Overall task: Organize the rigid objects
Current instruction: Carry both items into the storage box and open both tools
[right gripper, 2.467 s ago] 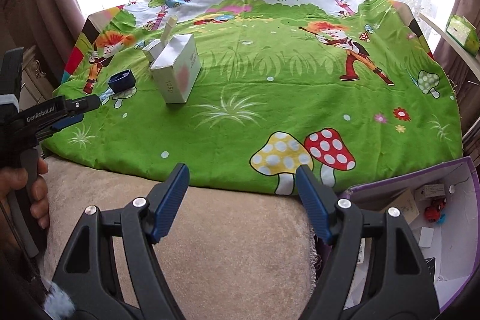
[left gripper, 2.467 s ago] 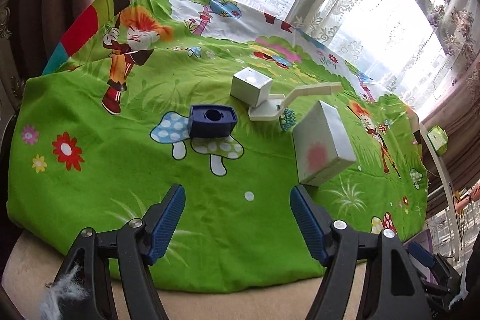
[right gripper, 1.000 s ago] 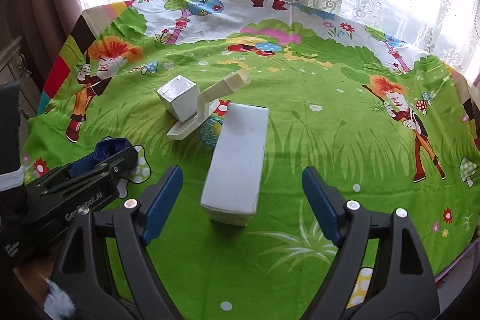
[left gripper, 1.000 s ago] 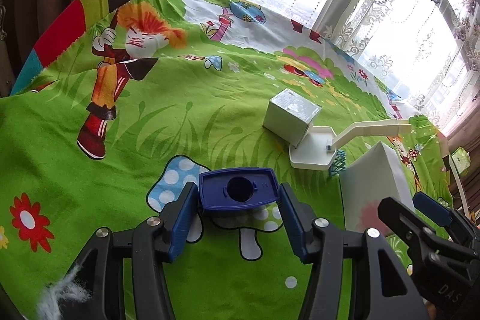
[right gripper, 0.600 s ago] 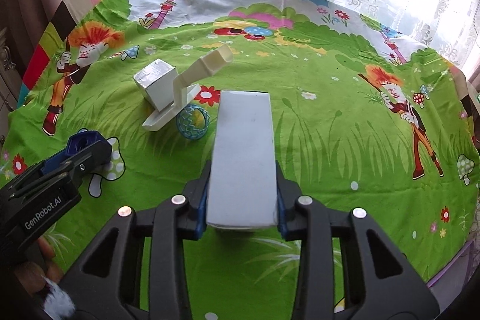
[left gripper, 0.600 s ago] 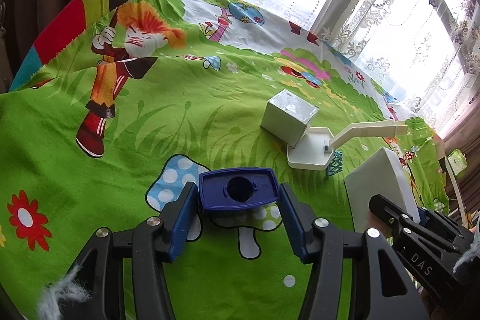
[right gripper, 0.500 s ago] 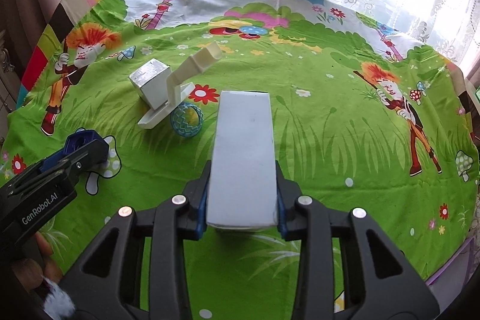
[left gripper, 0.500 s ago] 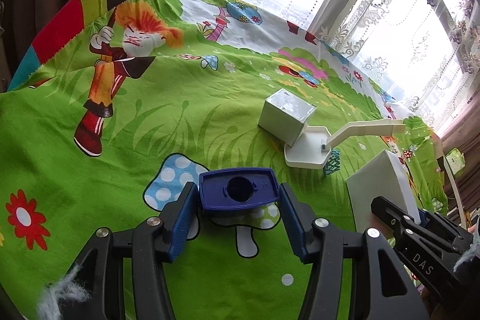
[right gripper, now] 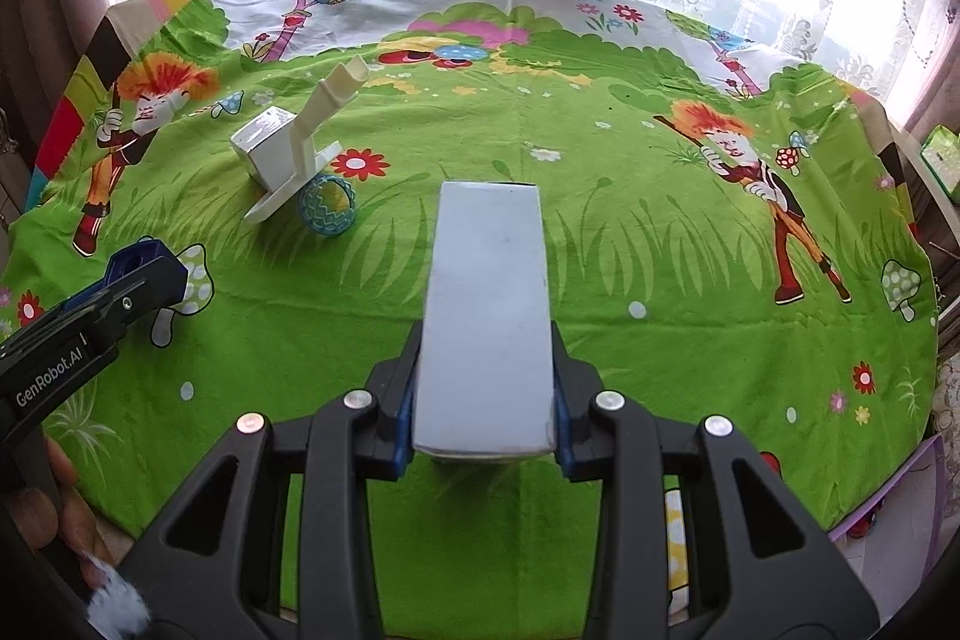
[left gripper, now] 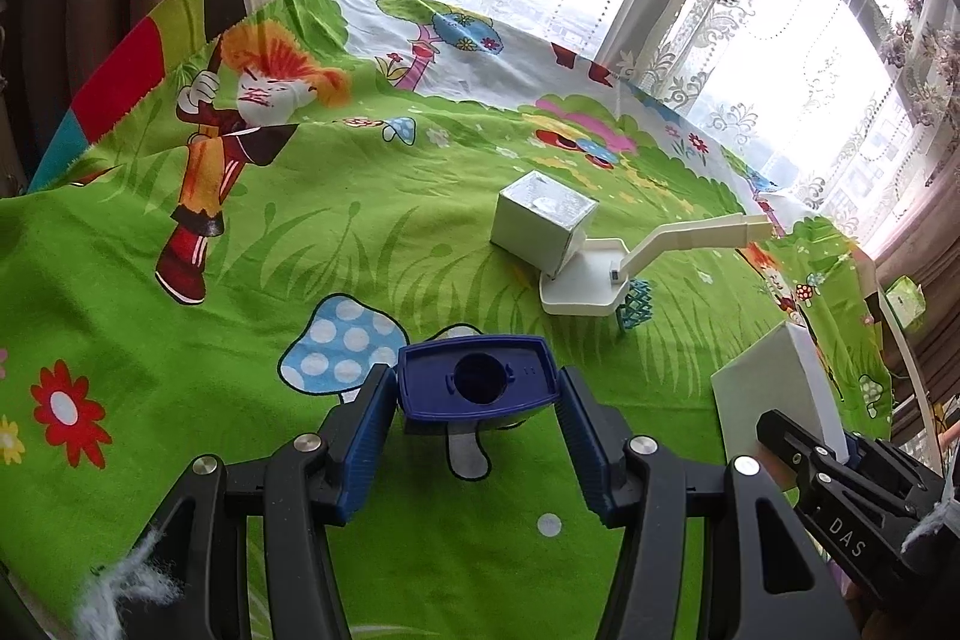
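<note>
My left gripper (left gripper: 477,421) is shut on a small dark blue box with a round hole (left gripper: 477,383) and holds it just above the green cartoon cloth (left gripper: 270,232). My right gripper (right gripper: 483,418) is shut on a tall white box (right gripper: 487,304), lifted off the cloth. That white box also shows at the right of the left wrist view (left gripper: 774,388). The blue box and the left gripper show at the left of the right wrist view (right gripper: 135,268). A small white cube box (left gripper: 540,220) and a white stand with an arm (left gripper: 606,274) lie farther back.
A teal patterned ball (right gripper: 327,205) lies against the white stand (right gripper: 300,178) by the cube box (right gripper: 264,148). The cloth's near edge hangs over a beige surface. A purple box edge (right gripper: 888,496) shows at the lower right. Curtained windows stand behind.
My left gripper closed on the blue box and my right gripper closed on the white box. Both have lifted slightly and the right one has drawn back with its box.
</note>
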`<state>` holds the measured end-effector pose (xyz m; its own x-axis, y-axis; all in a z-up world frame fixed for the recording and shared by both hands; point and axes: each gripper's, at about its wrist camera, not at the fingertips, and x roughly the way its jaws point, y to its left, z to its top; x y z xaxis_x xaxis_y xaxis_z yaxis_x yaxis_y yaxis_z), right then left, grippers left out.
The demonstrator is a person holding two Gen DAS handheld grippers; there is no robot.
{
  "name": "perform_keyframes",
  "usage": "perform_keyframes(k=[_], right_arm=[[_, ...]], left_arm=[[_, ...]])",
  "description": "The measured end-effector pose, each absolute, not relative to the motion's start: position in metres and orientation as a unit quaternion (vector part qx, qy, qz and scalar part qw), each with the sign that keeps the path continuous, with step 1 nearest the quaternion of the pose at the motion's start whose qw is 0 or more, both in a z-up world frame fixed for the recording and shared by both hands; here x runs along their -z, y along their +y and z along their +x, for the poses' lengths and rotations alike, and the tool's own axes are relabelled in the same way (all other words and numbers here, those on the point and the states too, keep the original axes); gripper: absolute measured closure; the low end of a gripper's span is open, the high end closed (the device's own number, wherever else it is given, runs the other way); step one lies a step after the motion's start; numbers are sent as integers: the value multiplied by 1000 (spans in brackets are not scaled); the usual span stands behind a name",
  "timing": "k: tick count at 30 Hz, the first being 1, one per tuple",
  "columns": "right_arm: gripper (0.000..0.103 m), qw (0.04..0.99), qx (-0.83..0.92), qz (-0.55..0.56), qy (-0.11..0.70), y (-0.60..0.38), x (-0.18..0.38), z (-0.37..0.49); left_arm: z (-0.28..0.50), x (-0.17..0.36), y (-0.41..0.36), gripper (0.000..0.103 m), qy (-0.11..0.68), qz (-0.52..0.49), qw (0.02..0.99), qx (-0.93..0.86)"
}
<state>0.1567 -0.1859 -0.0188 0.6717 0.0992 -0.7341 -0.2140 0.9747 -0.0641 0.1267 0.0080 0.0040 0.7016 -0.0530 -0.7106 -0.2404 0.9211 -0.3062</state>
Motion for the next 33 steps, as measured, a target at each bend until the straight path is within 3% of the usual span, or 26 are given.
perform_keyframes(k=[33], right_arm=[[64, 921, -41, 19, 388, -340, -1, 63]], left_arm=[[81, -47, -149, 48, 414, -111, 897, 105]])
